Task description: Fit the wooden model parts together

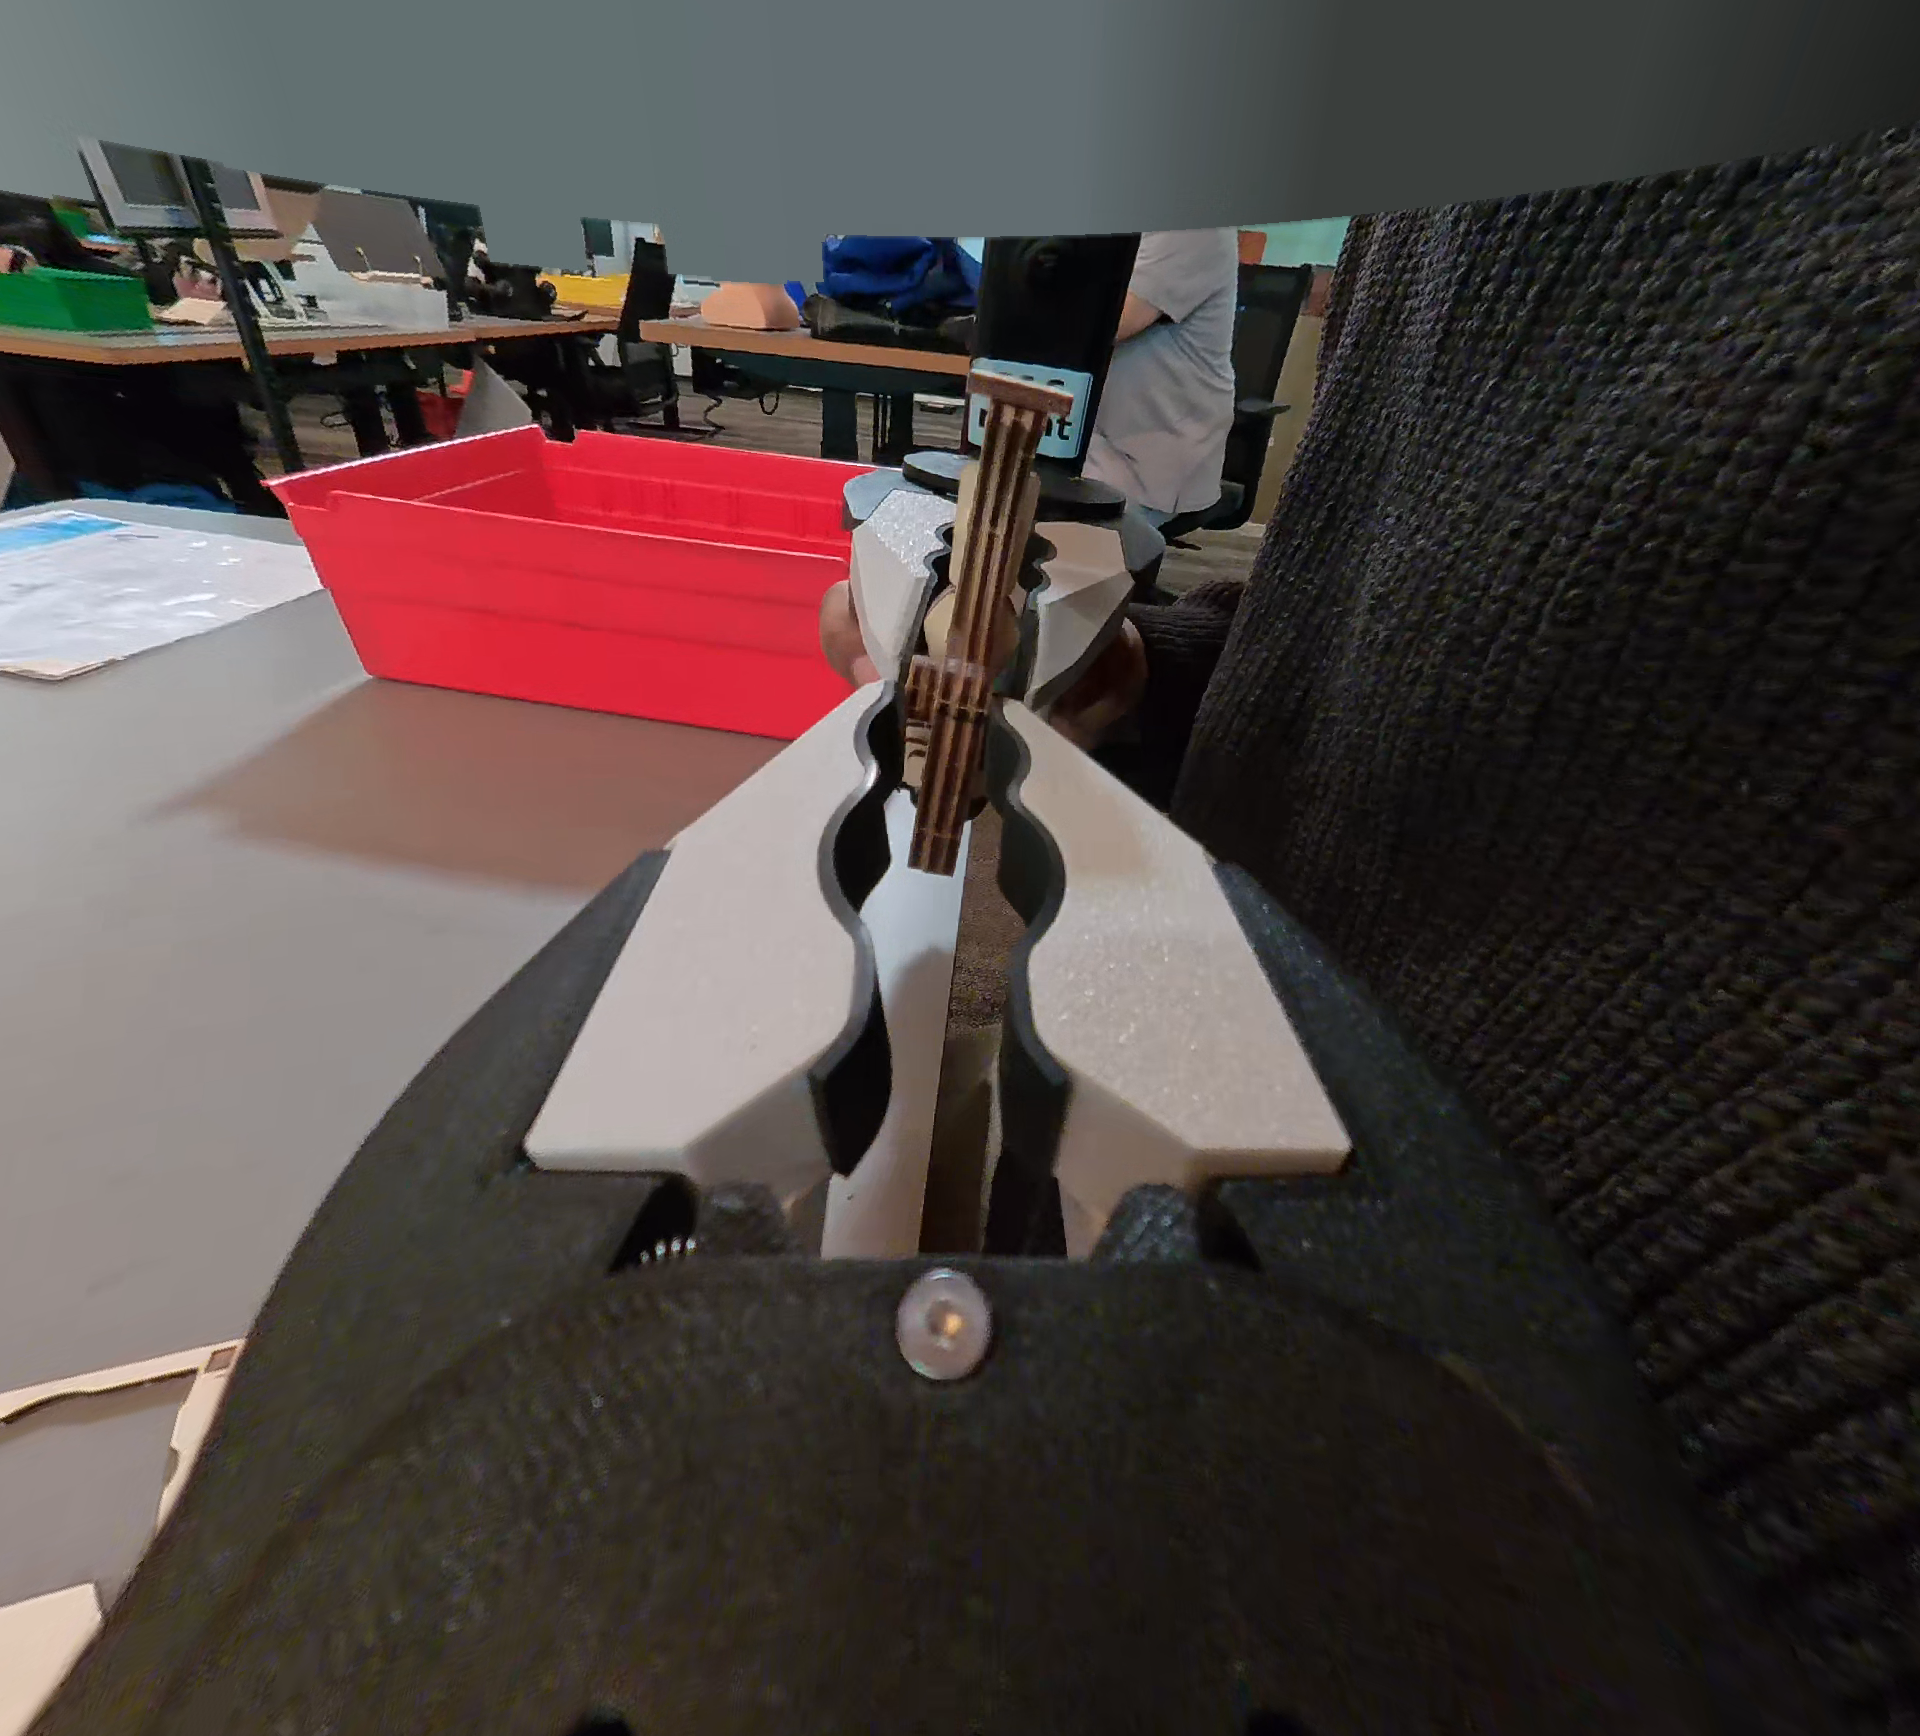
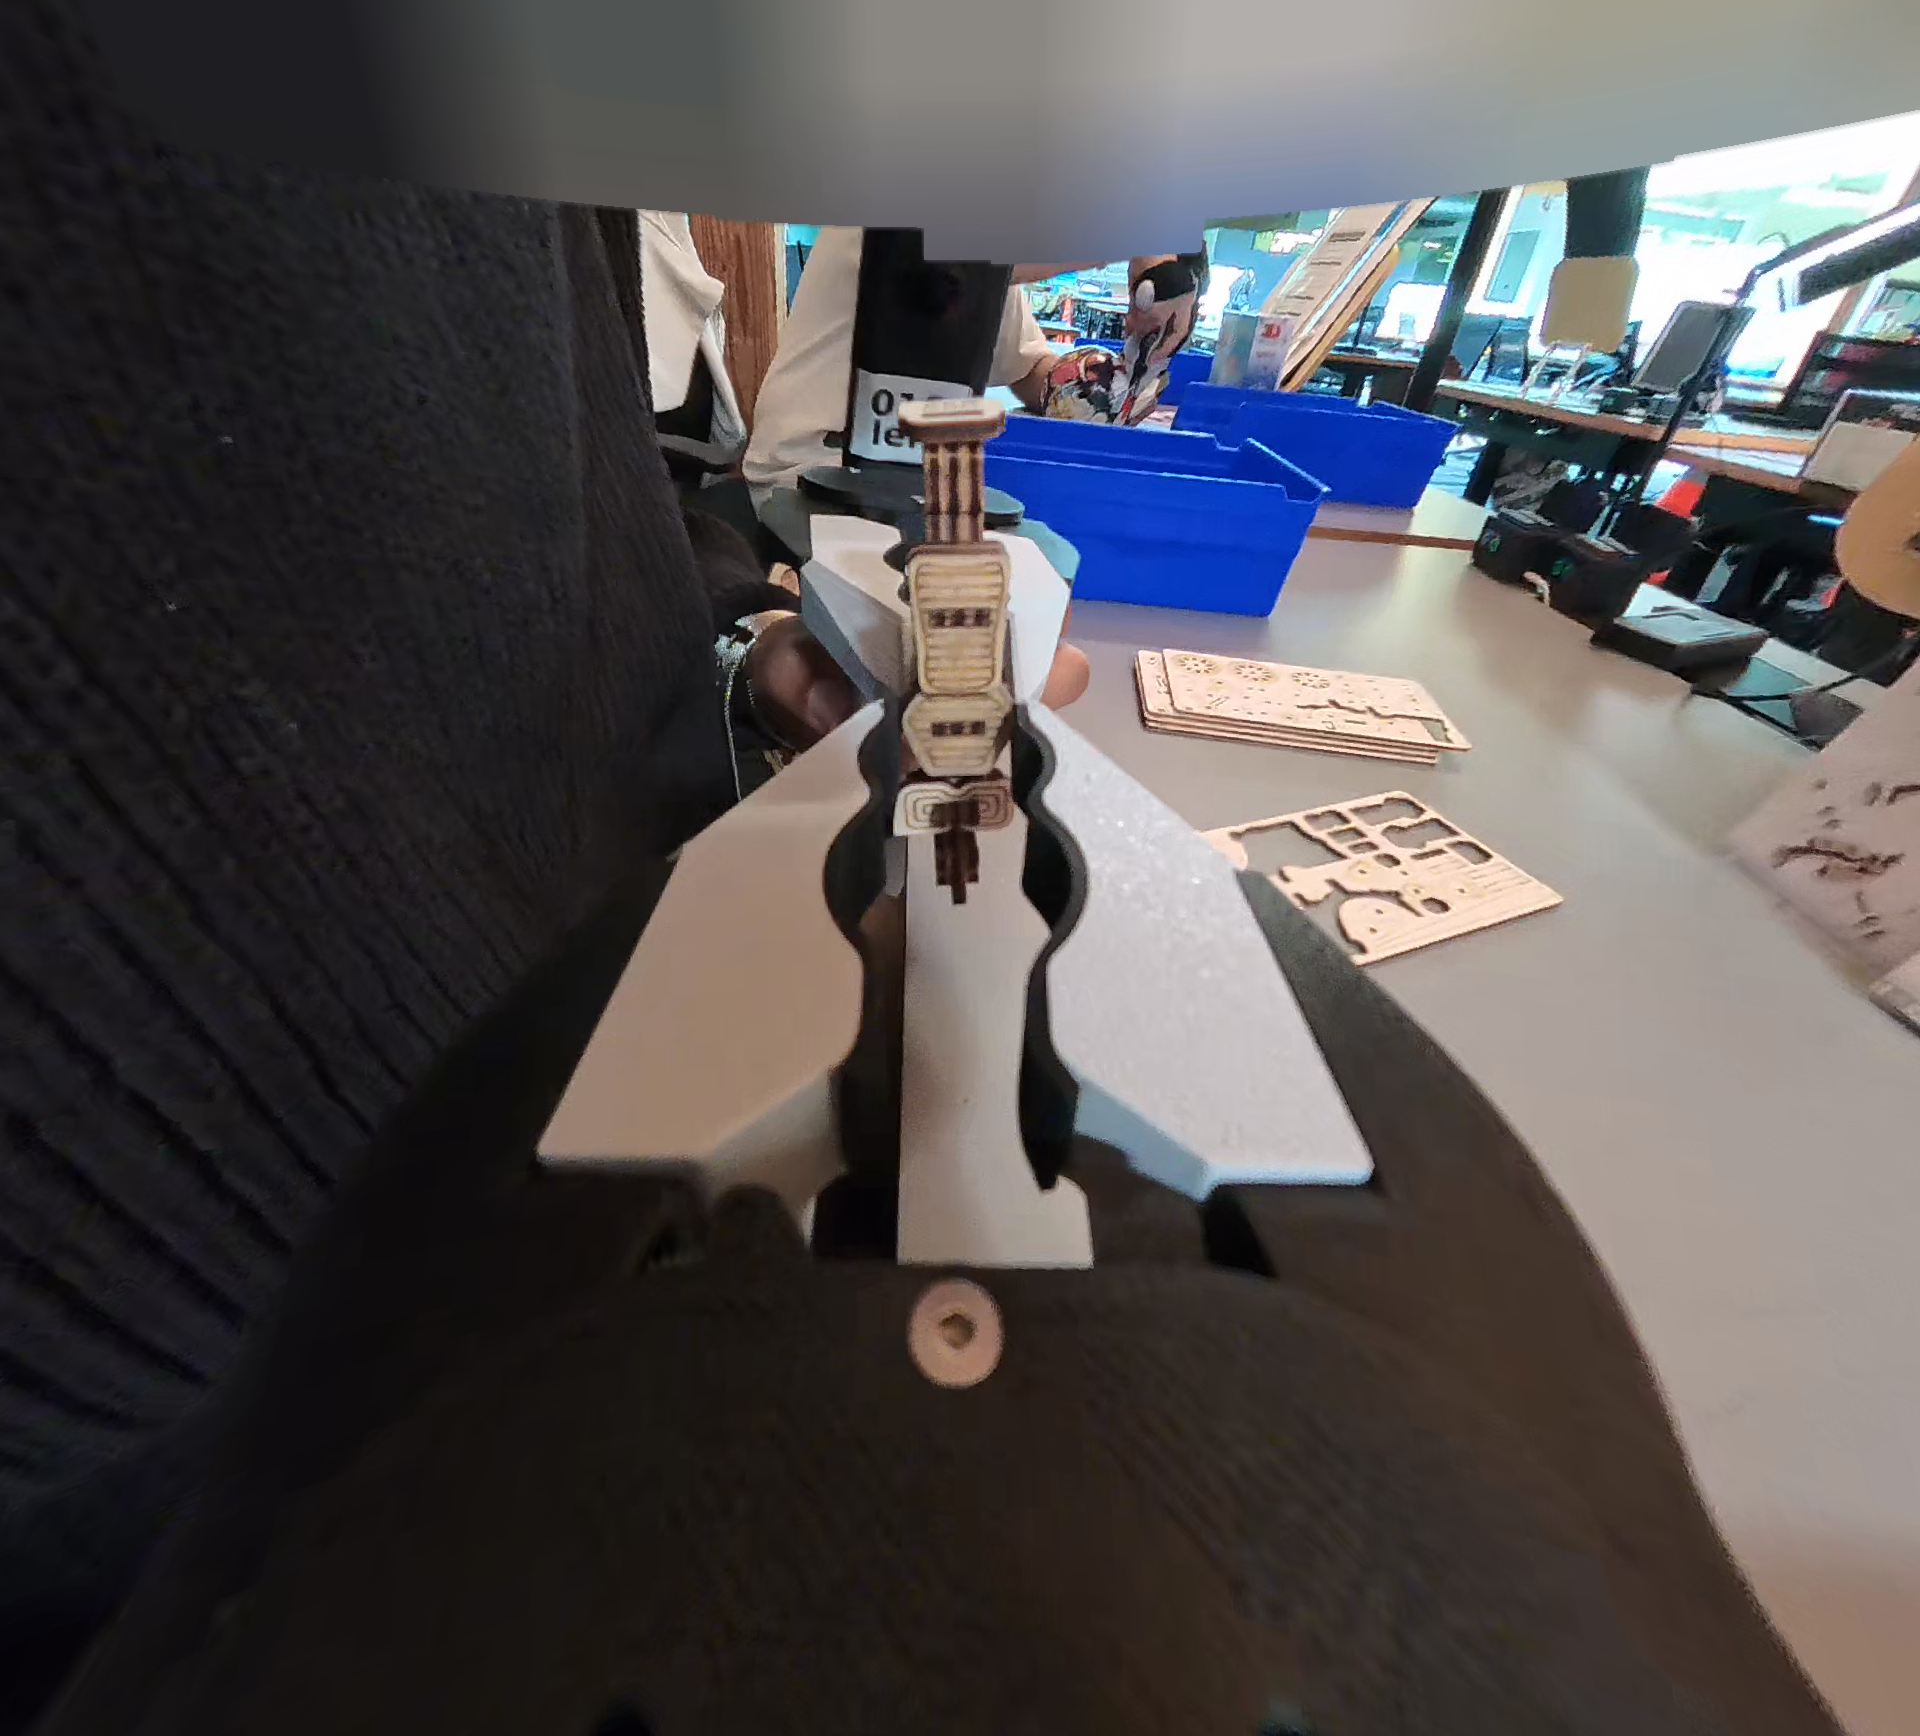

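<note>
A small wooden model (image 1: pixel 1000 491), made of layered plywood parts, is held upright in the air between both grippers. My left gripper (image 1: pixel 940 715) is shut on its lower end. My right gripper faces it from the far side, its white fingers (image 1: pixel 896 559) clamped on the same model higher up. In the right wrist view the model (image 2: pixel 956 626) shows engraved beige panels stacked along a dark slotted spine. My right gripper (image 2: pixel 951 720) is shut on it, and the left gripper's fingers (image 2: pixel 847 606) hold it from behind.
A red bin (image 1: pixel 582 564) stands on the grey table (image 1: pixel 260 959). Blue bins (image 2: pixel 1143 533), a stack of wooden part sheets (image 2: pixel 1288 710) and a punched-out sheet (image 2: pixel 1392 865) lie on the table. A person's black knit sweater (image 1: pixel 1558 751) is close by. Both grippers' tips are close together, under 4 cm apart.
</note>
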{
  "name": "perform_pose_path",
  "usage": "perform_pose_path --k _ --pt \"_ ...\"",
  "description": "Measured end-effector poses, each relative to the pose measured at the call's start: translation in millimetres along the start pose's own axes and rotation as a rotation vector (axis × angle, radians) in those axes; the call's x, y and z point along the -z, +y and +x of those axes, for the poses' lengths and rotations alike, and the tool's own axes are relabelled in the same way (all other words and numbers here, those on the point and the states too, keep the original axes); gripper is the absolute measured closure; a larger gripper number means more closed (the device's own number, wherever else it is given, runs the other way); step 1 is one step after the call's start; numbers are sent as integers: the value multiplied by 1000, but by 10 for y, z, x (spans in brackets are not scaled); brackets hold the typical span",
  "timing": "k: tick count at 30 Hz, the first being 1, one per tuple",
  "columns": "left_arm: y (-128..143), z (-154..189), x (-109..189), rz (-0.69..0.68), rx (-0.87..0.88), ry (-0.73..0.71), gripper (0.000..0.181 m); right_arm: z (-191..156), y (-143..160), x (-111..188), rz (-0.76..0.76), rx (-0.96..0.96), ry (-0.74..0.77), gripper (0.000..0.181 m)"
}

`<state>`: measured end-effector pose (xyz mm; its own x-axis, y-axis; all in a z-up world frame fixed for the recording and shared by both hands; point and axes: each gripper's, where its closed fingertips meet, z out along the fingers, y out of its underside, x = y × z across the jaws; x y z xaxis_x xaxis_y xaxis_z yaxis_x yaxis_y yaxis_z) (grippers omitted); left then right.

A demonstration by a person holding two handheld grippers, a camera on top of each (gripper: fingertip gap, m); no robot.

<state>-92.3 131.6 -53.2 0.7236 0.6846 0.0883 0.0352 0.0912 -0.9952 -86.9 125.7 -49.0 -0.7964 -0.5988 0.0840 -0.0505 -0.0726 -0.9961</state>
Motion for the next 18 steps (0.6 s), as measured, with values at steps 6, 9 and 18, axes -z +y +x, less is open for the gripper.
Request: perform_pose_path --k 6,9,18 --pt "3 13 -9 -5 -7 4 167 -9 -9 5 8 2 -4 161" --pt "12 22 -17 -14 -20 0 167 -19 -3 14 7 -6 -15 161" --pt "76 7 -30 -77 5 -19 166 -2 56 27 -28 -71 -33 161"
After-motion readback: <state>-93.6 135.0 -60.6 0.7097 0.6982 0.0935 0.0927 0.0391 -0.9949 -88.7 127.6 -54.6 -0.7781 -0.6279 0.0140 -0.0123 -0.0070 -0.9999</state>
